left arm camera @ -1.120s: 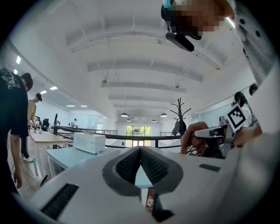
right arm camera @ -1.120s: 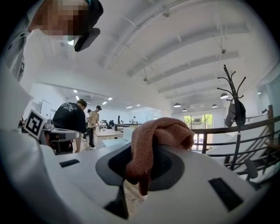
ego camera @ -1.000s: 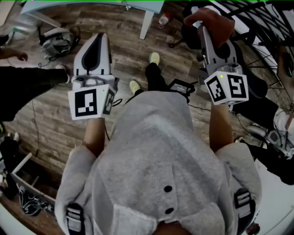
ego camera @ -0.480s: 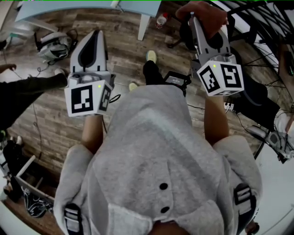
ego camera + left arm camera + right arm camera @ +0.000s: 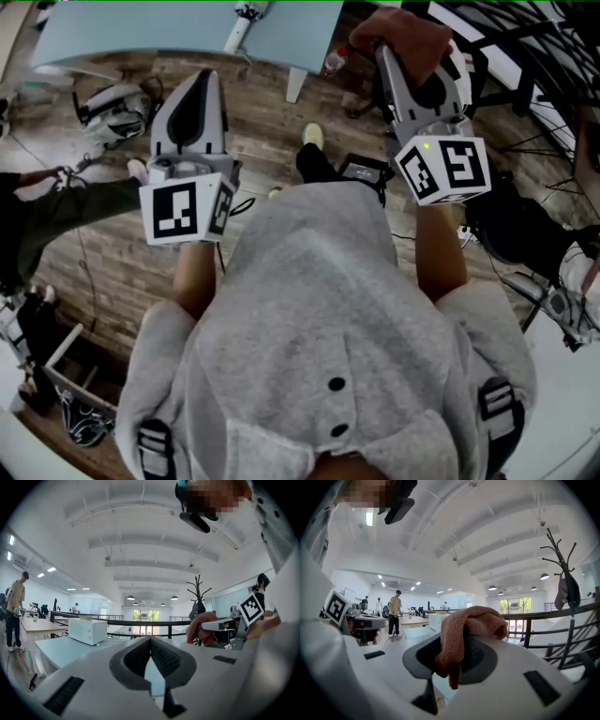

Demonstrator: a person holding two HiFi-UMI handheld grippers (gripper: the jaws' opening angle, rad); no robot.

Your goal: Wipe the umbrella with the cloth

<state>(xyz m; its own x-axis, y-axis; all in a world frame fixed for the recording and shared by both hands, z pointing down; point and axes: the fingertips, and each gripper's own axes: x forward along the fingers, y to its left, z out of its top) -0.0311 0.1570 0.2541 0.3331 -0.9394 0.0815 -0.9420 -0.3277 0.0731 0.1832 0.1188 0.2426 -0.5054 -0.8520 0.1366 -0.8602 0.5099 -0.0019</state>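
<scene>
The reddish-brown cloth [image 5: 471,623] is pinched in the right gripper [image 5: 457,644] — bunched up over the jaw tips, with one end dangling down between them. Off to that gripper's left, the left gripper [image 5: 151,641] has its jaws pressed together — nothing in them.

Wood-plank floor [image 5: 103,281], pale blue table [image 5: 141,33], white ribbed ceiling [image 5: 140,541], black railing [image 5: 122,620], coat stand [image 5: 198,590], bright far windows [image 5: 146,615]
</scene>
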